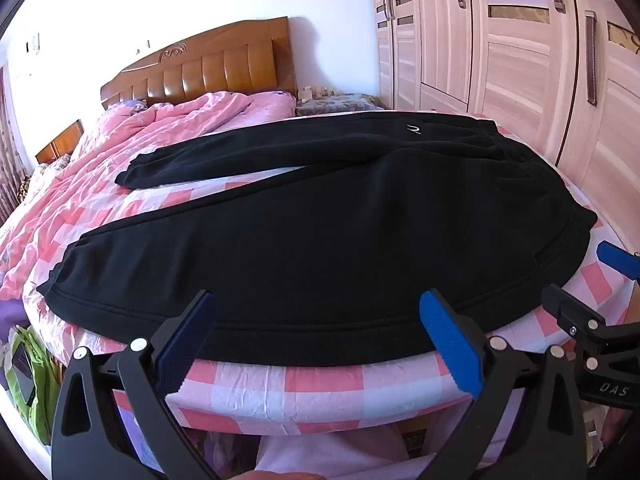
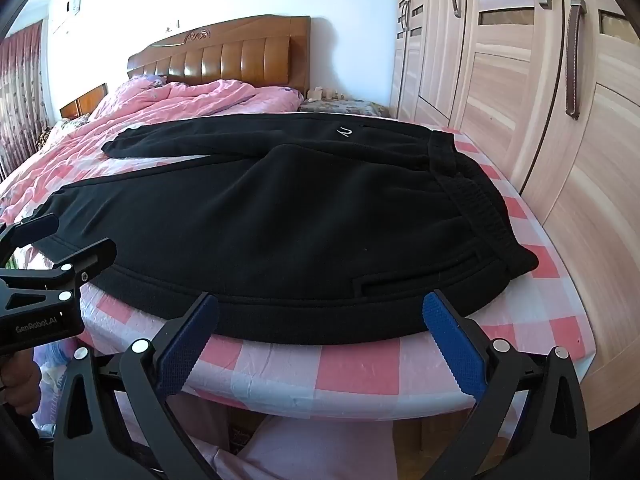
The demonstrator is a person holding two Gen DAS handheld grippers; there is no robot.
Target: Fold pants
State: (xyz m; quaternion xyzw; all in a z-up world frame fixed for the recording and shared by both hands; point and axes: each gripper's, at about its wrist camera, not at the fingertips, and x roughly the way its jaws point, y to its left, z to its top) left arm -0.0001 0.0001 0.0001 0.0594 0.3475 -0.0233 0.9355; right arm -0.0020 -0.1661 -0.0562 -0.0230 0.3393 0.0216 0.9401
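Matt, fleecy black cloth pants (image 1: 320, 216) lie on what looks like crinkly plastic-sheened checked sheet (image 1: 304, 384); glossy wooden headboard (image 1: 208, 68).

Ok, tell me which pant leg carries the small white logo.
The far leg, the one nearer the headboard. The logo sits at its top, by the waistband. The near leg, along the bed's edge, is plain black.

Both wrist cameras look down and forward from the bed's (image 1: 280, 384) near edge. They share the black pants (image 1: 320, 240) and headboard (image 2: 224, 56).
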